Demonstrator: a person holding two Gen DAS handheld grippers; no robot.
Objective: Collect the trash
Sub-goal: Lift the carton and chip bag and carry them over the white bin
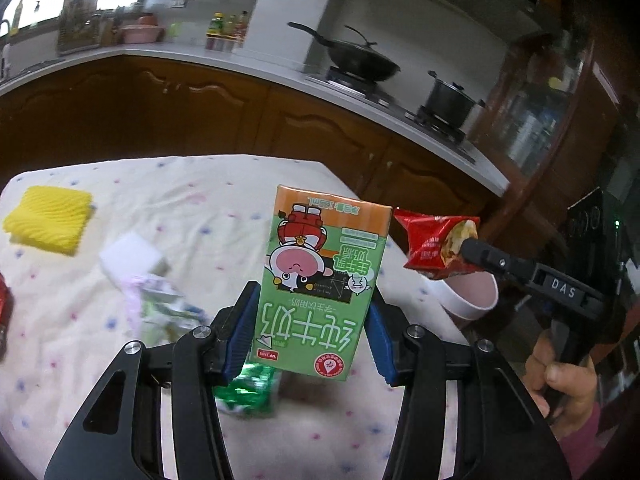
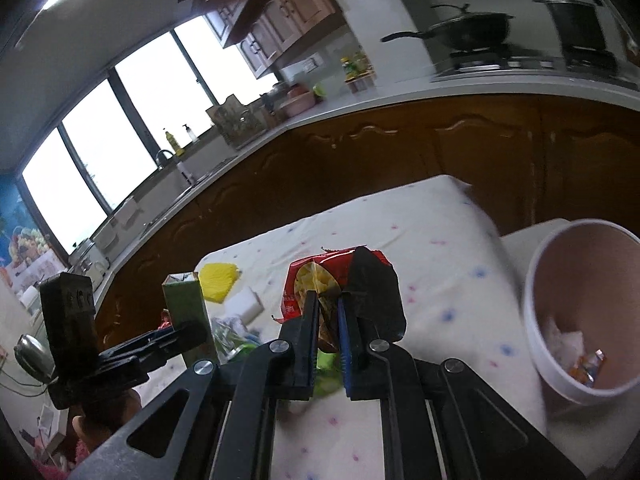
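A: What's biggest here?
B: The table (image 1: 192, 184) under a soft, dotted cloth, then the round, smooth white bin (image 2: 576, 320) at its edge.
A: And the trash?
B: The left gripper (image 1: 312, 332) clamps a boxy green milk carton (image 1: 320, 276), lifted above the cloth. The right gripper (image 2: 329, 312) pinches a crinkly red foil snack wrapper (image 2: 316, 280) near the bin, fingers almost together.

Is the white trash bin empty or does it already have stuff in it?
Not empty: the white bin already holds crumpled white paper and an orange wrapper at its bottom, seen in the right wrist view.
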